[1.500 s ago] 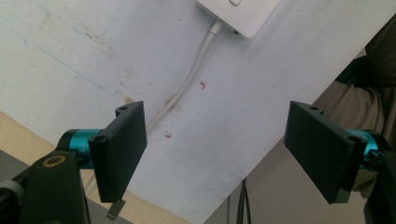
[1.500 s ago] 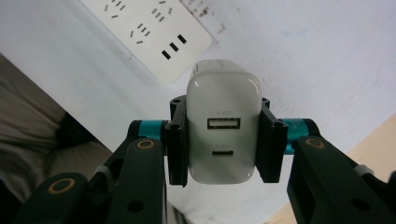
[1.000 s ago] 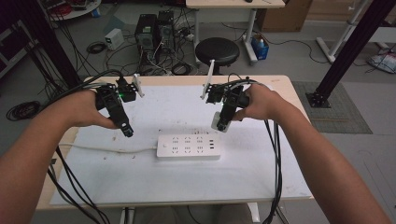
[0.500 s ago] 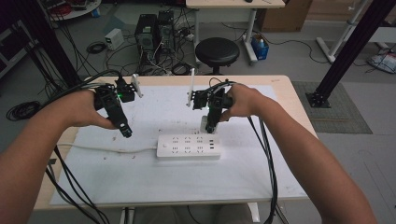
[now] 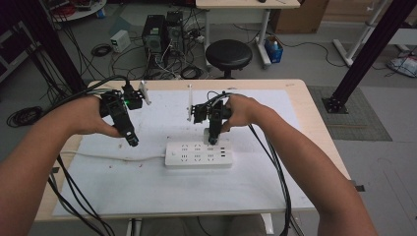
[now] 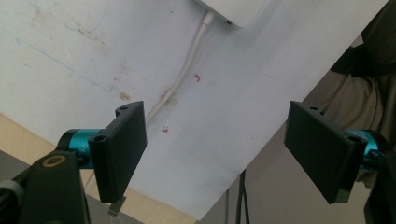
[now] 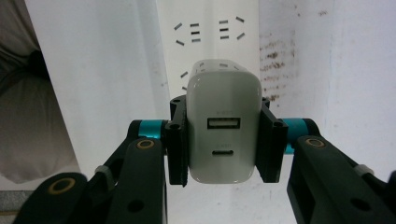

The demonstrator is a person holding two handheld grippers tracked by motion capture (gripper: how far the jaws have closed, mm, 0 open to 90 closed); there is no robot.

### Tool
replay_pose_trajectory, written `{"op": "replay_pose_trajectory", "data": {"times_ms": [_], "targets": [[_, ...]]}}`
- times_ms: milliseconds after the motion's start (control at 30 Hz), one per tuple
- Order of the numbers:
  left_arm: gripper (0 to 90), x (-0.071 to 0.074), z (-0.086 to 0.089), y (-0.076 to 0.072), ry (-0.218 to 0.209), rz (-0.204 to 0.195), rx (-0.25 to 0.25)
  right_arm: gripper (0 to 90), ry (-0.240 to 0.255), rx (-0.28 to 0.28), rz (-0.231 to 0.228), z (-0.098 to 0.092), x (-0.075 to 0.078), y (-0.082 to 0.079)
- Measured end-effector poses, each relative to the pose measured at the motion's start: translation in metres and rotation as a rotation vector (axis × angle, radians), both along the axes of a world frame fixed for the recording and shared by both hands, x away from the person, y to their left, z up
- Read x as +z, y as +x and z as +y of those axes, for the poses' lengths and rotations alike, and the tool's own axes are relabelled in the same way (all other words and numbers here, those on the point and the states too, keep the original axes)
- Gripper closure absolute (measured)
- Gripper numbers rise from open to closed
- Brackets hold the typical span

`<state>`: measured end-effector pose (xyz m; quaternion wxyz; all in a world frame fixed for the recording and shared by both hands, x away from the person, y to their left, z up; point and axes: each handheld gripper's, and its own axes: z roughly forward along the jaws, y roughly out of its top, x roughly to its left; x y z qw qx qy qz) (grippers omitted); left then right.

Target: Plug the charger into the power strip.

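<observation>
The worktop [image 5: 275, 196] carries a white power strip [image 5: 198, 154]. A stool [image 5: 228, 53] stands behind. The right claw [image 7: 223, 140] has moved left since a second ago; up close, it squeezes a white charger [image 7: 223, 135] just above the strip. The left claw [image 6: 215, 154] hangs wide apart over the cord [image 6: 180, 81].

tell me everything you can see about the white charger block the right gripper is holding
The charger is a white, glossy plastic block with rounded corners. Its near face carries two ports, a wider one above a small oval one. The right gripper clamps its two sides between black jaws. It hangs over the white power strip, near the strip's back edge; whether it is plugged in can't be told.
</observation>
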<state>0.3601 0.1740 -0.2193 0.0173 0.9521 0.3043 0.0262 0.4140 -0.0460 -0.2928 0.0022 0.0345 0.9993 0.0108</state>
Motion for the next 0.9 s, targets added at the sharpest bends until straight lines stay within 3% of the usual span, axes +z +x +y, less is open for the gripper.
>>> {"op": "replay_pose_trajectory", "data": {"times_ms": [167, 333, 900], "targets": [[21.3, -0.004, 0.000, 0.001, 0.008, 0.010, -0.013, 62.0, -0.012, 0.030, 0.007, 0.006, -0.016, 0.005], [21.3, -0.006, 0.000, 0.002, 0.009, 0.012, -0.014, 62.0, -0.016, 0.026, 0.025, 0.007, -0.028, 0.008], [21.3, -0.013, -0.002, 0.007, 0.012, 0.023, -0.021, 62.0, -0.031, 0.047, 0.035, 0.004, -0.047, 0.019]]}}
